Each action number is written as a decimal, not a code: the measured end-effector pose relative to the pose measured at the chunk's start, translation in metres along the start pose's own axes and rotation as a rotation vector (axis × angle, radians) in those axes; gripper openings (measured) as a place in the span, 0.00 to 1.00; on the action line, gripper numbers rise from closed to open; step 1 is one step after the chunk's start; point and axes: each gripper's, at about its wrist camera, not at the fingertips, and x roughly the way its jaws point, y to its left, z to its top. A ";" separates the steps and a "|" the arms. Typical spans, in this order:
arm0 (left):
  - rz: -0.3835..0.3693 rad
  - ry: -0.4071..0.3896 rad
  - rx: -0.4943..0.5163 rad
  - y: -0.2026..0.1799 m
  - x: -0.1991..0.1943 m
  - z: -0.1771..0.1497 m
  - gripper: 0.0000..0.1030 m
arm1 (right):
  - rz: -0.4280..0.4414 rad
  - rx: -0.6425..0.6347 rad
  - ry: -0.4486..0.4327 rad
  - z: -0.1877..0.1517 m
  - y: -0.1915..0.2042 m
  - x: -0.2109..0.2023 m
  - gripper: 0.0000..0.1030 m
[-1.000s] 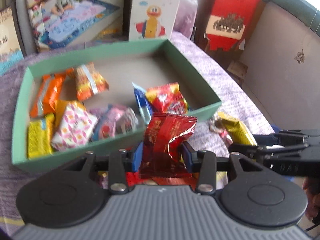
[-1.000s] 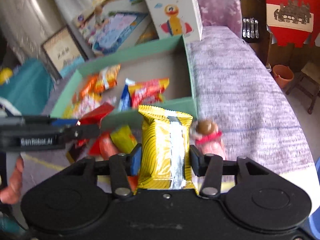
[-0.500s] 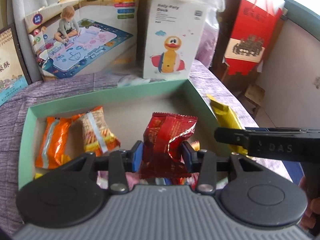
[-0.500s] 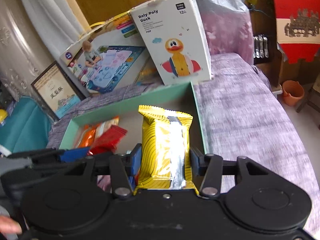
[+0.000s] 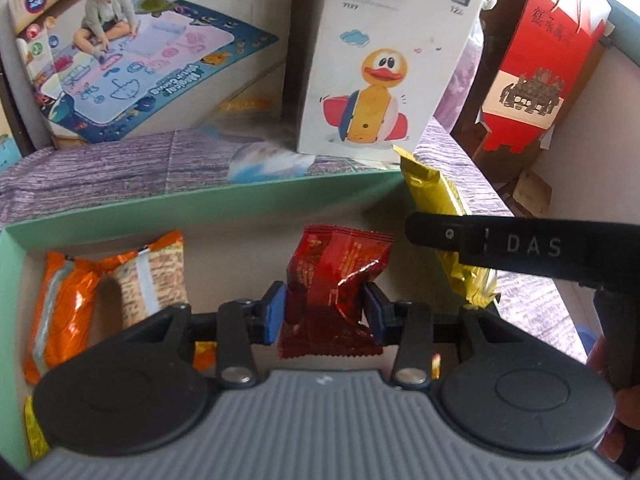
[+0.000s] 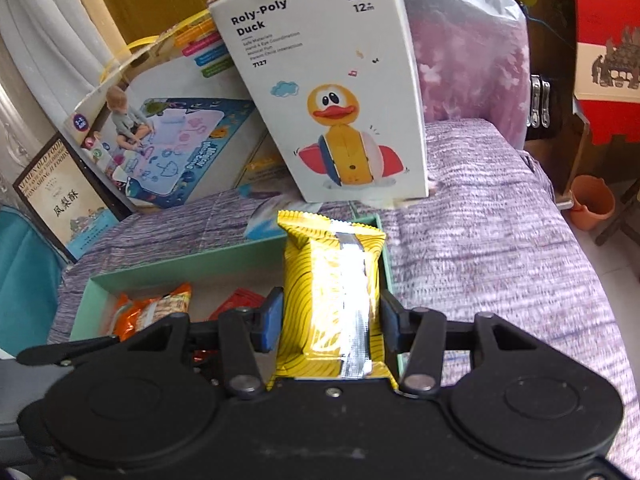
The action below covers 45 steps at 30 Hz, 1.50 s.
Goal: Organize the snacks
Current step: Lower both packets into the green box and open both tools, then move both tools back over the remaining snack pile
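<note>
My left gripper is shut on a crinkled red snack packet and holds it above the inside of the green box. My right gripper is shut on a yellow snack bar and holds it over the box's far right corner. The yellow bar also shows in the left wrist view, with the right gripper's black finger across it. An orange packet and a striped orange packet lie in the box at the left.
The box rests on a purple woven cloth. Behind it stand a white Roly-Poly Duck carton and a drawing-mat toy box. A red paper cutout and the table's right edge lie to the right.
Both grippers have moved forward over the box with their packets. The near snacks have dropped out of view, and the cartons behind look closer.
</note>
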 end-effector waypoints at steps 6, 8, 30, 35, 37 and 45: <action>0.018 0.002 -0.015 0.005 0.015 0.006 0.52 | -0.006 -0.034 -0.012 0.006 0.007 0.011 0.73; 0.040 0.004 -0.018 0.007 0.017 0.006 0.84 | -0.003 -0.029 -0.029 0.005 0.008 0.008 0.89; 0.039 0.001 -0.007 0.010 -0.068 -0.055 1.00 | 0.041 -0.015 -0.042 -0.054 0.023 -0.083 1.00; 0.039 0.014 0.015 0.008 -0.090 -0.087 1.00 | 0.052 -0.008 -0.028 -0.081 0.023 -0.104 1.00; 0.036 0.019 0.017 0.010 -0.097 -0.099 1.00 | 0.054 0.000 -0.020 -0.092 0.022 -0.109 1.00; 0.031 0.072 0.010 0.011 -0.112 -0.151 1.00 | 0.071 0.044 0.027 -0.134 0.012 -0.124 1.00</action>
